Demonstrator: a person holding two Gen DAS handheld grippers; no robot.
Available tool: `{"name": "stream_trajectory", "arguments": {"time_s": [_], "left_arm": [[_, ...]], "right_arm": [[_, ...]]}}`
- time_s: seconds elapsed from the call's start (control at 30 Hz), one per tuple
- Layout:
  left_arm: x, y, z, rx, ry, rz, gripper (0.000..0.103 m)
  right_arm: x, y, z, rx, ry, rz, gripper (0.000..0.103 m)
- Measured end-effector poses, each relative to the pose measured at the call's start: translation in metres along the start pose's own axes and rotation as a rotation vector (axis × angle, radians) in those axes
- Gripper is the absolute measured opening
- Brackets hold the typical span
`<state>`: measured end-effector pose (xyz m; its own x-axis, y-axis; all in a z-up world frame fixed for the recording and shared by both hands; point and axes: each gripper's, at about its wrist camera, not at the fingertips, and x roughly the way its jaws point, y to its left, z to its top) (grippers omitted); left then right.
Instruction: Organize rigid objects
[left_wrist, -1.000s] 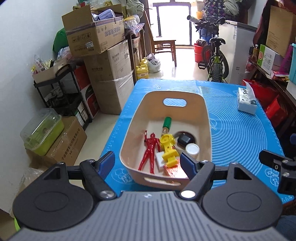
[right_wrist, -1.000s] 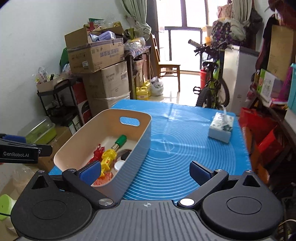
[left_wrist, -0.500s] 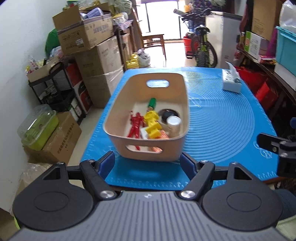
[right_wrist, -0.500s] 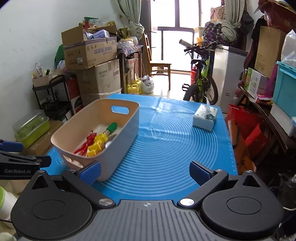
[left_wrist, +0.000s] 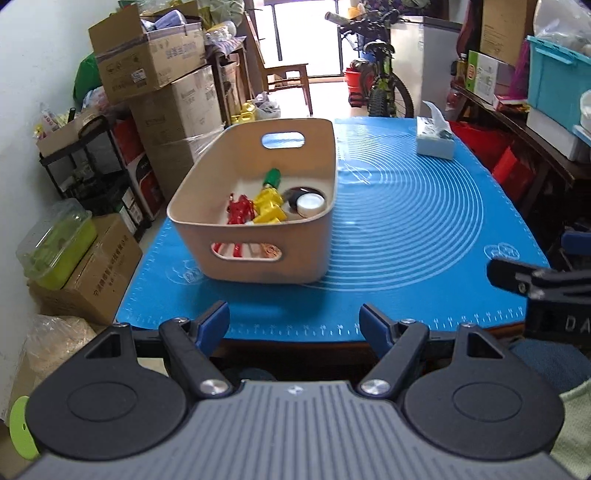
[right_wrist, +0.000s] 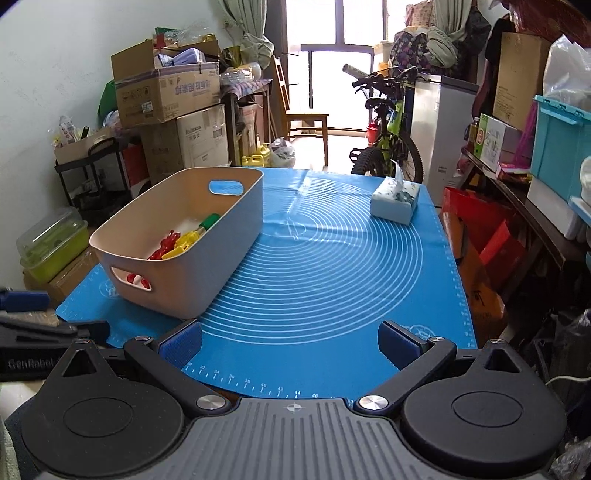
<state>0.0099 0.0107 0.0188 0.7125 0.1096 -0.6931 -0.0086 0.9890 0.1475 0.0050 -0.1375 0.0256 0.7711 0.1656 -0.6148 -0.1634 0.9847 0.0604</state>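
A beige bin (left_wrist: 207, 206) (right_wrist: 236, 229) with handle slots stands on the left part of the blue mat (left_wrist: 406, 229) (right_wrist: 325, 266). Inside lie a red figure (left_wrist: 239, 209) (right_wrist: 164, 245), a yellow toy (left_wrist: 269, 206) (right_wrist: 184, 242), a green-capped piece (left_wrist: 272, 178) (right_wrist: 209, 221), a white cap (left_wrist: 311, 203) and a dark round item (left_wrist: 295, 192). My left gripper (left_wrist: 294, 325) is open and empty, hovering at the table's near edge, in front of the bin. My right gripper (right_wrist: 290, 343) is open and empty over the mat's near edge, right of the bin.
A tissue box (left_wrist: 435, 138) (right_wrist: 396, 199) sits at the mat's far right. Cardboard boxes (left_wrist: 147, 62) and a black rack (left_wrist: 88, 162) line the left wall. A bicycle (right_wrist: 388, 136) stands beyond the table. Shelves with a teal crate (left_wrist: 557, 81) run along the right.
Both grippers have pulled back from the bin toward the table's near edge. The bin now appears farther away in both views. Both stay open and empty.
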Motion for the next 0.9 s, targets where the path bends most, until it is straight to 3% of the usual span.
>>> {"name": "stream_trajectory", "arguments": {"time_s": [0.13, 0.53, 0.9], "left_arm": [[0.001, -0.01, -0.01, 0.034, -0.02, 0.008, 0.078], [0.009, -0.003, -0.021, -0.056, 0.004, -0.05, 0.078], [0.016, 0.001, -0.021, -0.093, 0.051, -0.067, 0.078]], "right_arm": [[-0.001, -0.002, -0.008, 0.011, -0.021, -0.002, 0.1], [-0.005, 0.002, -0.029, 0.001, -0.076, -0.006, 0.1], [0.0, 0.009, -0.032, -0.041, -0.063, -0.026, 0.1]]}}
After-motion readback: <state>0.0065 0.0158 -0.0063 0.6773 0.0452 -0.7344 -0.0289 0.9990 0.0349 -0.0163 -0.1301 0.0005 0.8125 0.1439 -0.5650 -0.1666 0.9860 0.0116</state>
